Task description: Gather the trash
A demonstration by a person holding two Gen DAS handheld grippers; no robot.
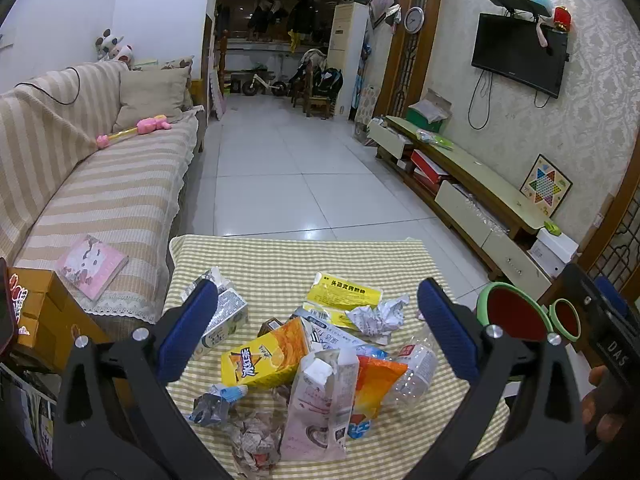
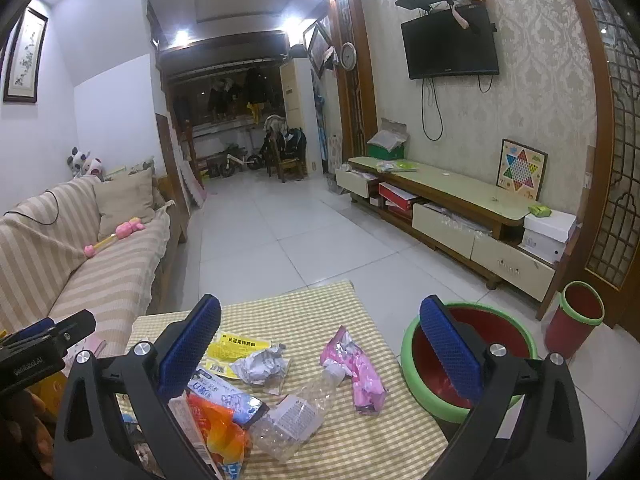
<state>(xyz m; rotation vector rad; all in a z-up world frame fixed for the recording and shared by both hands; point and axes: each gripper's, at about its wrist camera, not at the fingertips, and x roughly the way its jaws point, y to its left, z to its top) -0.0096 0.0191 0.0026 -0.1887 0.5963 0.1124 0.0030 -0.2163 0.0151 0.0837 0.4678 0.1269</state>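
Basically: both hand-held grippers (image 1: 316, 320) (image 2: 320, 340) wide open, empty, over checked tablecloth (image 1: 280, 256) w/ trash; sofa (image 1: 100, 184) left.

Crumpled wrappers (image 1: 378, 317), cartons (image 1: 267, 356), crushed bottle (image 2: 294, 416) strewn on checkered tablecloth (image 1: 280, 258).

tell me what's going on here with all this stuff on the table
A person holds a two-finger gripper in each hand above a checked tablecloth strewn with trash. The left gripper hangs open over a yellow carton, a torn pink-and-white carton and crumpled paper. The right gripper hangs open over a crushed clear bottle and a pink wrapper. Neither holds anything. Two red bins with green rims, a large bin and a small bin, stand beside the table.
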